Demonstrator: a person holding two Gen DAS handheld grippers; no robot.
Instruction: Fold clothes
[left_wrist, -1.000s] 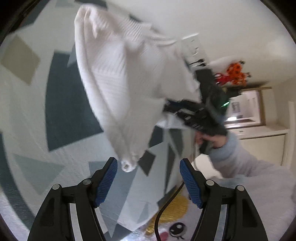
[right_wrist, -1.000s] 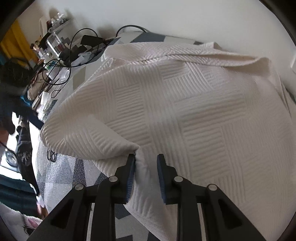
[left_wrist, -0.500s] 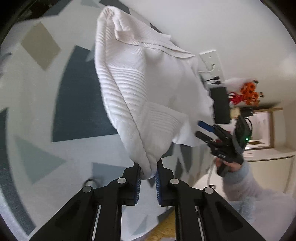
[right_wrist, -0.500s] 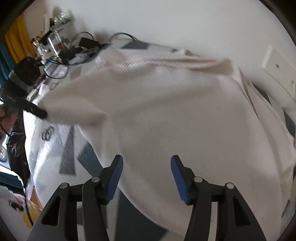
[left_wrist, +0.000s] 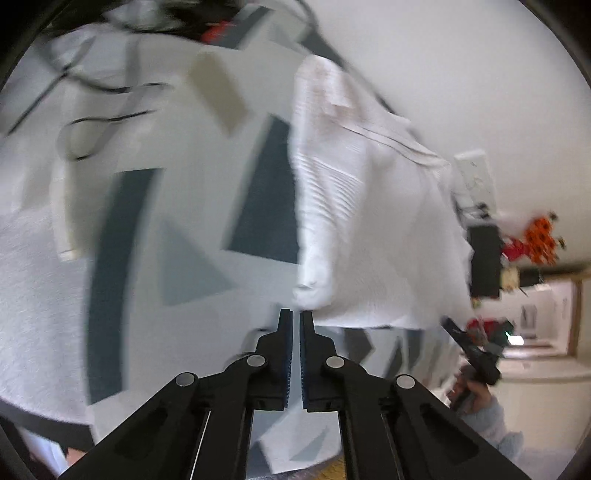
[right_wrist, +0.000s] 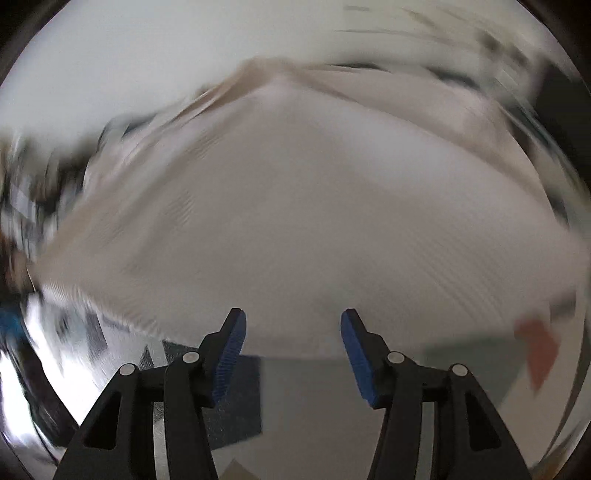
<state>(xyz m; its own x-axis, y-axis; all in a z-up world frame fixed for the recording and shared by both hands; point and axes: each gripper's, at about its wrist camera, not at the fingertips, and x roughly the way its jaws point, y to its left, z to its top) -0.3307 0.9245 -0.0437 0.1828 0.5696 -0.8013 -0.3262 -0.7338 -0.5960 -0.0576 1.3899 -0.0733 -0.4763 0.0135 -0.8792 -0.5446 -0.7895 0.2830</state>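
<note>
A white ribbed garment (left_wrist: 369, 221) lies on a bedspread (left_wrist: 166, 229) patterned in grey and dark blue. Its near corner is bunched right at the tips of my left gripper (left_wrist: 295, 314), whose jaws are shut on that corner at the very ends. In the right wrist view the garment (right_wrist: 314, 221) fills most of the blurred picture. My right gripper (right_wrist: 293, 317) stands open over its near edge with nothing between the blue pads. That right gripper (left_wrist: 476, 350) also shows at the lower right of the left wrist view, held in a hand.
Black cables (left_wrist: 92, 122) trail over the bedspread at the far left. A white wall (left_wrist: 443, 55) with a socket plate (left_wrist: 476, 173) runs behind the garment. An orange toy (left_wrist: 539, 240) and a black box (left_wrist: 484, 258) stand at the right. A fluffy white blanket (left_wrist: 29, 295) lies at the left.
My left gripper shut on the garment's corner and has drawn it along. My right gripper let go of its fold, opened, and swung quickly sideways along the garment's edge.
</note>
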